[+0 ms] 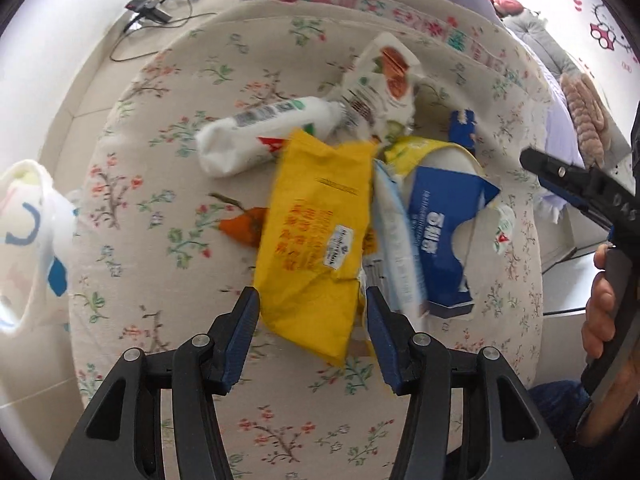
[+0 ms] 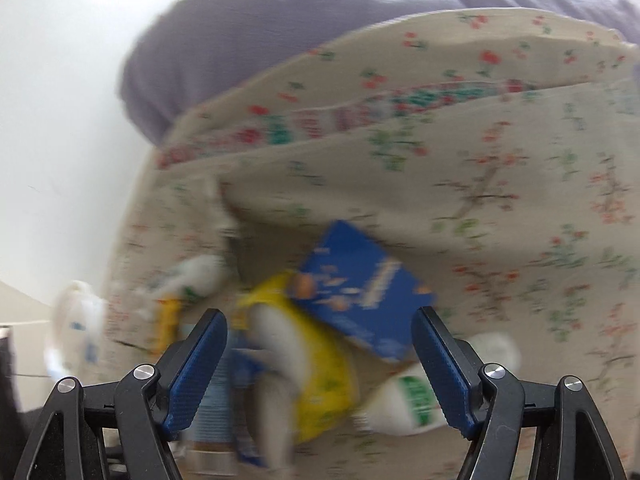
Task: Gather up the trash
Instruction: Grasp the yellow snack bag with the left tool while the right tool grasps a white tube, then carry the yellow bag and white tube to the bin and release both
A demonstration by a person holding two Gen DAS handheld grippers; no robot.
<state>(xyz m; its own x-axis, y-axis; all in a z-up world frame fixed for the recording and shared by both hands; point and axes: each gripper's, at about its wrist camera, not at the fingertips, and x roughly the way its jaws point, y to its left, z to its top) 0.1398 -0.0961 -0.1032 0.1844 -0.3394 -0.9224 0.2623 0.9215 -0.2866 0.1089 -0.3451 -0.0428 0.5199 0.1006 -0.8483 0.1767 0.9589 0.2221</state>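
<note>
Straddling crinkled yellow wrapper, left gripper.

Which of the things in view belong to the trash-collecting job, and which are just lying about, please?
For the job:
- yellow wrapper
- blue torn box
- white bottle
- printed pouch
- orange scrap
- white bag

Lying about:
- floral cushion
- cables on floor
- lilac bedding

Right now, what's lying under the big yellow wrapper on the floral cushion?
Under the yellow wrapper, an orange peel sticks out on its left and a pale blue-white packet runs under its right edge. Whatever lies beneath its middle is covered.
</note>
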